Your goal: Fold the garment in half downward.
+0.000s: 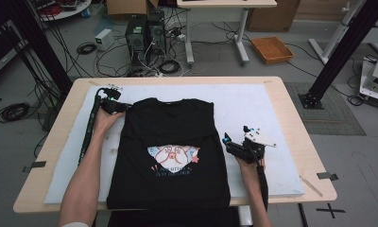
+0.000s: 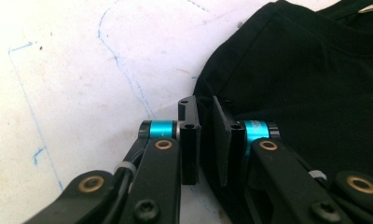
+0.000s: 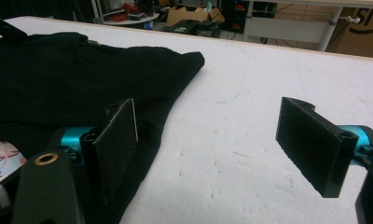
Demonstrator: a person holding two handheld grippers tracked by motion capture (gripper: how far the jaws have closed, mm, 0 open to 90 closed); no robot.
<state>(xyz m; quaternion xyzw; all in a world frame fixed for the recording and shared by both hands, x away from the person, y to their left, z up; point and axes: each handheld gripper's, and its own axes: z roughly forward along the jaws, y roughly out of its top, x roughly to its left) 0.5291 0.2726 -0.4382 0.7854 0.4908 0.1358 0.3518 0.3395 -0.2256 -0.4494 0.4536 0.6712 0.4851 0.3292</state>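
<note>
On the white mat [image 1: 272, 109]: black T-shirt [image 1: 170, 156] is lying flat, print up.
Left gripper [image 2: 205, 140]: jaws are pinching the shirt's shoulder edge.
Right gripper [image 3: 212, 140]: jaws are standing spread beside the side hem.
Advice: right should be biting fabric before both lift together.

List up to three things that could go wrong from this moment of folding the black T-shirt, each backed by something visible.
1. The left gripper pinches only the thin edge of the black T-shirt; the cloth may slip out when lifted.
2. The right gripper stands open beside the hem, so a one-sided pull could skew the fold.
</note>
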